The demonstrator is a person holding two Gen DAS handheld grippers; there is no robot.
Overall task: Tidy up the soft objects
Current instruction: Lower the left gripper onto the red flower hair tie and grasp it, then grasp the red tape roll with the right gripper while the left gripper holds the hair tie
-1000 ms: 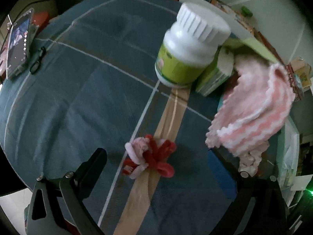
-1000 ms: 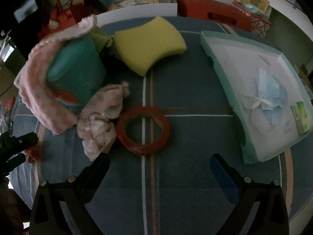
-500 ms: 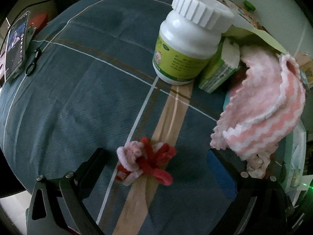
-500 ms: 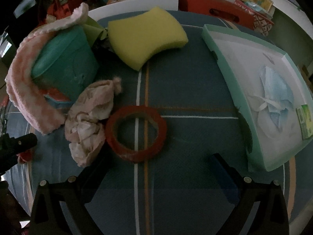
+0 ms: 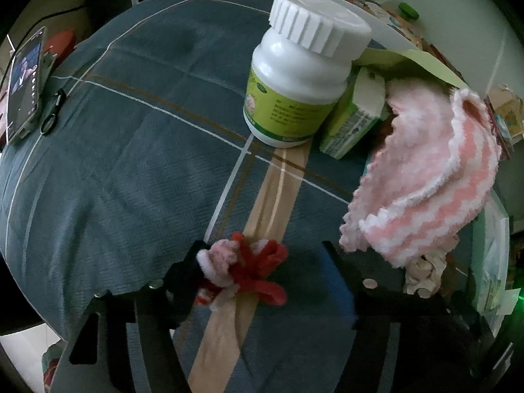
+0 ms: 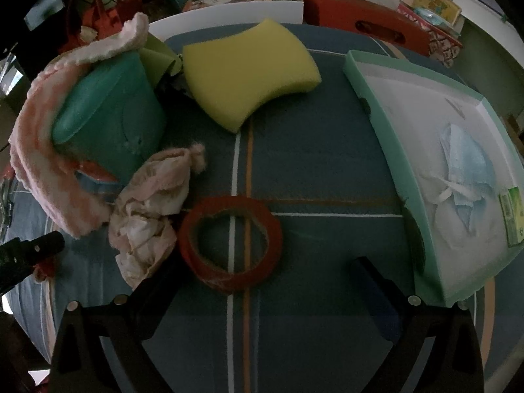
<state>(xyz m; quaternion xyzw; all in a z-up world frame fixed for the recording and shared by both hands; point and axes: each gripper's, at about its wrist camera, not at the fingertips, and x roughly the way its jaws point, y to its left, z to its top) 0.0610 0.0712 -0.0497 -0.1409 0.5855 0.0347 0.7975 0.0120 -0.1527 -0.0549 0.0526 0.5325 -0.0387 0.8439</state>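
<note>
A red and pink pipe-cleaner flower (image 5: 245, 271) lies on the checked blue tablecloth between the fingers of my left gripper (image 5: 262, 255). Its jaws are closing: the left finger touches the flower, while the right finger stands a gap away. A pink-and-white striped towel (image 5: 425, 190) hangs over a teal container (image 6: 108, 114). Beside it lie a crumpled pinkish cloth (image 6: 150, 203) and a yellow sponge (image 6: 249, 72). My right gripper (image 6: 265, 281) stands open, its fingers either side of a red tape ring (image 6: 229, 280) and clear of it.
A white bottle (image 5: 301, 85) and a green box (image 5: 353, 124) stand behind the flower. A phone (image 5: 23, 82) lies at the far left edge. A teal tray (image 6: 386, 131) at the right holds a blue face mask (image 6: 465, 163). Boxes and bags crowd the floor beyond the table.
The left gripper's fingers have come inward around the flower, and its left finger now touches it. The flower sits closer between the fingers. The right gripper has barely shifted.
</note>
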